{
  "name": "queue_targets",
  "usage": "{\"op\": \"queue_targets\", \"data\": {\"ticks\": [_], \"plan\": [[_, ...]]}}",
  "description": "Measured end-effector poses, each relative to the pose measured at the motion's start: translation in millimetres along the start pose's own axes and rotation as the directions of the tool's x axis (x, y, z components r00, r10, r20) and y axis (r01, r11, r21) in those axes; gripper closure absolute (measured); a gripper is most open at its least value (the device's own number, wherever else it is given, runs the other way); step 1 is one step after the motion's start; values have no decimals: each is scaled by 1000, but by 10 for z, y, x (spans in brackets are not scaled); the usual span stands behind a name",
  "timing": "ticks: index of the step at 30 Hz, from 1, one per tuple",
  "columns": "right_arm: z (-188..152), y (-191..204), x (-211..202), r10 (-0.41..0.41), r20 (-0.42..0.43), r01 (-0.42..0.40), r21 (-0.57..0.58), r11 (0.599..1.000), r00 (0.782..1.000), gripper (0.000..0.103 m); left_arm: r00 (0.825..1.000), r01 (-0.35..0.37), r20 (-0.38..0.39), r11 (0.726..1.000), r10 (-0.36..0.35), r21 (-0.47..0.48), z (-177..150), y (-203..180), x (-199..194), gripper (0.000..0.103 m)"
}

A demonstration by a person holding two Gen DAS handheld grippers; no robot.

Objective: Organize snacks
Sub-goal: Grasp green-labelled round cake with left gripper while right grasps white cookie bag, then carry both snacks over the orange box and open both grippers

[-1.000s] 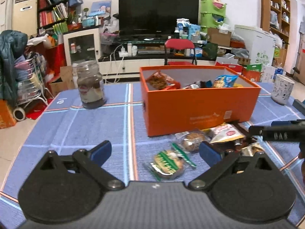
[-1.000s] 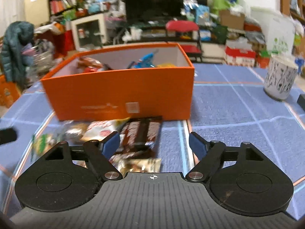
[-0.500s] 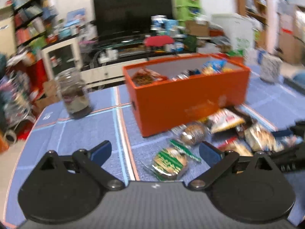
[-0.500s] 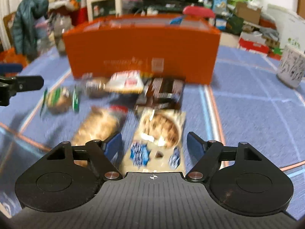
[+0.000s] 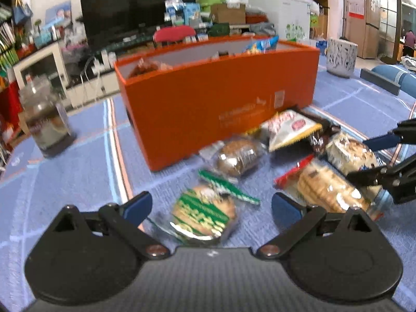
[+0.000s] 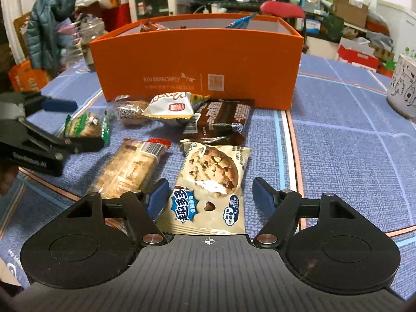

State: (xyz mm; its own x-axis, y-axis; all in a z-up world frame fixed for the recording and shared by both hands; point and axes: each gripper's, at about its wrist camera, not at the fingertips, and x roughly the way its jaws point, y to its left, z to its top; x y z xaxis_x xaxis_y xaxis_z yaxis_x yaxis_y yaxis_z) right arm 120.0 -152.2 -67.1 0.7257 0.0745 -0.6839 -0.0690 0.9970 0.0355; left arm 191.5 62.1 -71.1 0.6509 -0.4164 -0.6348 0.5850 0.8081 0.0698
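Observation:
An orange box with several snacks inside stands on the blue tablecloth; it also shows in the right wrist view. Several wrapped snacks lie in front of it. My left gripper is open around a green-striped cookie pack. My right gripper is open around a chocolate-chip cookie pack. A cracker pack, a brown chocolate pack, a white-and-yellow pack and a clear-wrapped cake lie between.
A glass jar stands at the left of the box. A white patterned cup stands at the right. The table's near edge runs under the right gripper. A cluttered living room lies behind.
Both grippers have dropped low and moved in toward the snacks. The left one now straddles the green-striped pack, the right one the chocolate-chip cookie pack. Both stay open.

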Motion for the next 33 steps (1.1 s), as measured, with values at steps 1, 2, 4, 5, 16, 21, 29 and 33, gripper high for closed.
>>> {"op": "queue_targets", "data": {"ticks": [1,2,4,5,16,21,29,33], "plan": [[3,4,0,-1,-2,1,-4,1000,1000,41,1000,10,-9,1000,-10,-2,-11,-10,9,5],[6,9,2,-1,-4,1,-8,1000,1000,41,1000,21,-19,1000,-21,-3,-22,-26,9,5],[6,9,7,-1,-4,1,-9,1000,1000,41,998,54,-31,999,-54,-8,-33,-66,-12,8],[7,10,9,-1,-4,1,-11,1000,1000,41,996,78,-36,997,-78,-1,-32,-98,-31,14],[2,37,27,-14,7,14,-25,1000,1000,40,996,-35,-84,991,24,-131,43,-51,18,25],[21,39,36,-18,14,18,-33,999,1000,51,996,-57,-81,985,44,-161,65,-48,7,40],[39,34,36,-16,16,17,-29,999,1000,62,997,-41,-69,989,31,-144,81,-179,10,44],[67,-8,17,9,3,-9,-2,1000,1000,67,997,-42,-72,986,31,-160,93,-164,-11,56]]}}
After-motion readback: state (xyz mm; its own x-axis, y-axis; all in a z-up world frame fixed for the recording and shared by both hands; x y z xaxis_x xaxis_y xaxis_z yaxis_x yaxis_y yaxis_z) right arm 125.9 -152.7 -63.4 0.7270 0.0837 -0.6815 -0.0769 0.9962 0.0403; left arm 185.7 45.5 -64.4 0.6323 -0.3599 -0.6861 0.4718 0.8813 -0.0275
